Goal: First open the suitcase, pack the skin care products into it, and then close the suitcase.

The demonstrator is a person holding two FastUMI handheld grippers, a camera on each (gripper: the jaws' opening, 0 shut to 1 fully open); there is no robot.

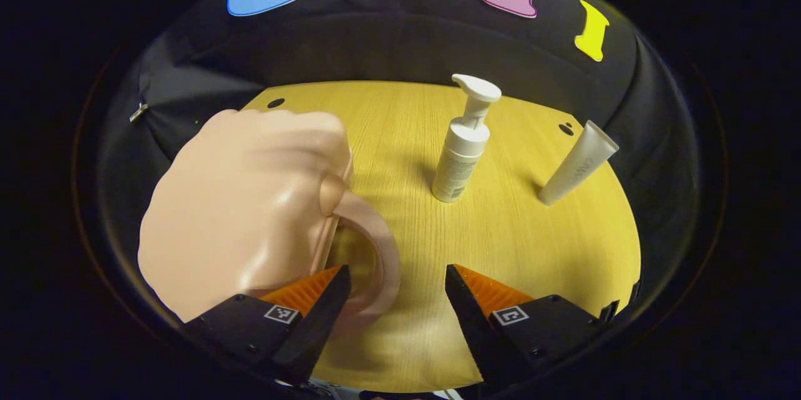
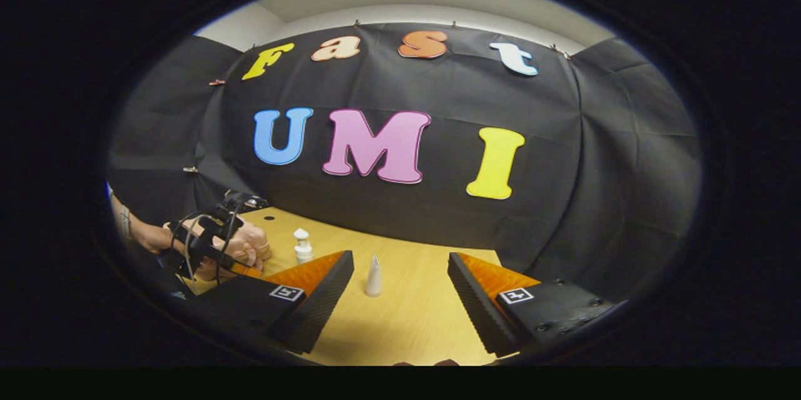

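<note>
The pink suitcase [image 1: 250, 212] stands on the wooden desk [image 1: 532, 250], and the rest is placed from it. In the left gripper view it rises close ahead, its looped handle [image 1: 382, 262] curving toward the left tool [image 1: 397, 281], whose fingers are spread wide with nothing between them; one finger lies just in front of the handle, though contact cannot be judged. Beyond the suitcase and to its right stands a white pump bottle [image 1: 466, 143], upright. Farther right of that, a white tube [image 1: 579, 165] stands on its cap.

In the right gripper view the right tool [image 2: 400, 268] is also wide and empty, above the desk, well apart from the suitcase [image 2: 241, 250]. There a hand [image 2: 156, 238] holds the left tool's body against the suitcase.
</note>
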